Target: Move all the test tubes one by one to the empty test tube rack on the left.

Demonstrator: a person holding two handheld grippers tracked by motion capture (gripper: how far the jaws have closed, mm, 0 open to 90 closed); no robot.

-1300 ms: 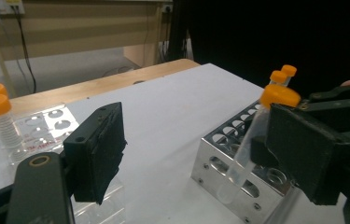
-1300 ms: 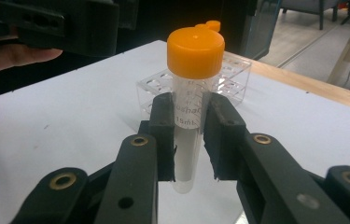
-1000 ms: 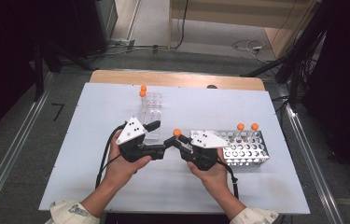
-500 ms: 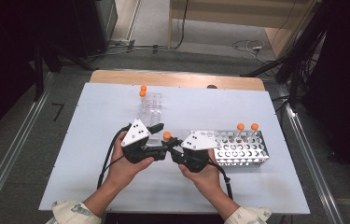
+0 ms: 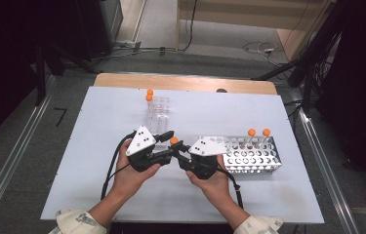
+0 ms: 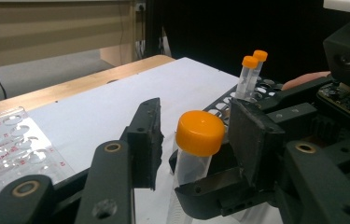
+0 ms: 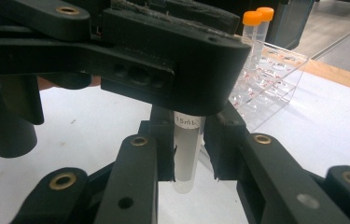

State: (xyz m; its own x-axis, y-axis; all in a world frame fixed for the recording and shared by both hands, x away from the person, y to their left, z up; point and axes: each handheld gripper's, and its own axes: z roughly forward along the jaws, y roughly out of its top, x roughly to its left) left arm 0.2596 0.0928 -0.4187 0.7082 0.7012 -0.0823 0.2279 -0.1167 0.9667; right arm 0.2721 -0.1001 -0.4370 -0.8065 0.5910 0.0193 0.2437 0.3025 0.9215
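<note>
I see an orange-capped tube (image 6: 196,154) upright between my two hand-held grippers, above the middle of the white worktop (image 5: 97,126). In the left gripper view its cap sits in the wide gap of my left hand-held gripper (image 6: 196,140), jaws apart and not touching it. My right gripper view shows what that one hides: the tube's clear lower body (image 7: 185,154) sits between the jaws of my right hand-held gripper (image 7: 189,154), which stand close on either side; whether they pinch it I cannot tell. Its rounded bottom hangs clear of the worktop. From the high view, a metal rack (image 5: 251,155) with two capped tubes lies just beside my right hand-held gripper (image 5: 183,155), and a clear rack (image 5: 158,113) lies just beyond my left hand-held gripper (image 5: 163,144). Open worktop stretches to my left.
</note>
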